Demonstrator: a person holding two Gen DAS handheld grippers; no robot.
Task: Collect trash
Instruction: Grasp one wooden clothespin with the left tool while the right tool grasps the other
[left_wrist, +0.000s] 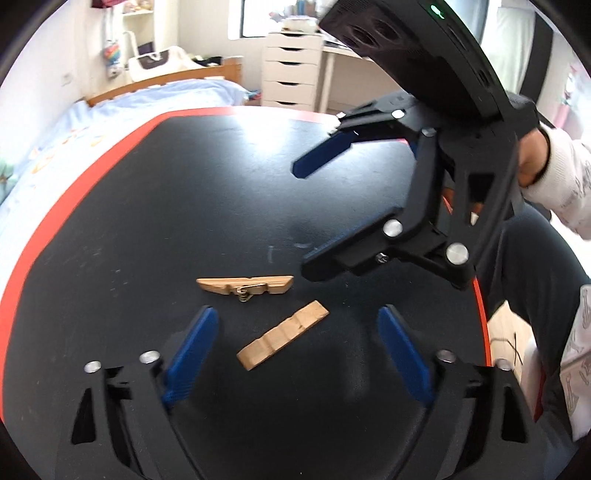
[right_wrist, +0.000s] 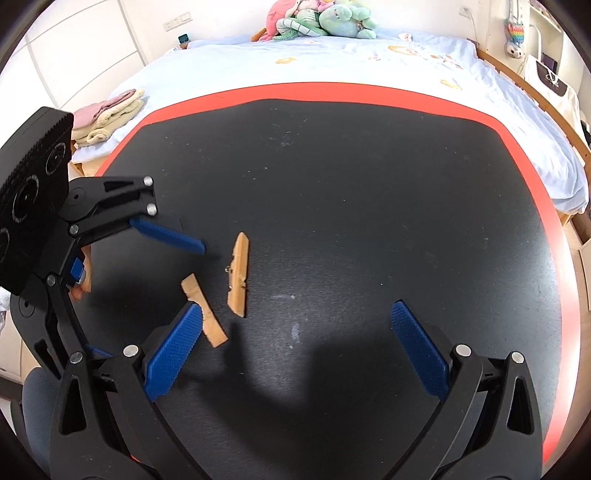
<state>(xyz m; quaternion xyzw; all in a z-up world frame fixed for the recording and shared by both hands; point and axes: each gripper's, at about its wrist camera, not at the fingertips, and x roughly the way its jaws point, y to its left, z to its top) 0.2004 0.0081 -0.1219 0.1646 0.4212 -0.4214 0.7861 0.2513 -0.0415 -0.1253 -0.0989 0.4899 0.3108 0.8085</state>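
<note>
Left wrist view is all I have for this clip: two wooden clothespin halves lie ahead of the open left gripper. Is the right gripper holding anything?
Observer: No. The right wrist view shows the right gripper open, with nothing between its fingers.
Operator: How does it sit against the plain half?
Observer: One finger overlaps the plain half in that view. Whether they touch cannot be told.
Operator: Any other trash farther out?
Observer: On the table, out to its red edge by the bed, only that piece and the spring half show.

bed (right_wrist: 332, 62), plush toys (right_wrist: 321, 18), folded towels (right_wrist: 107, 118), drawers (left_wrist: 291, 70)
</note>
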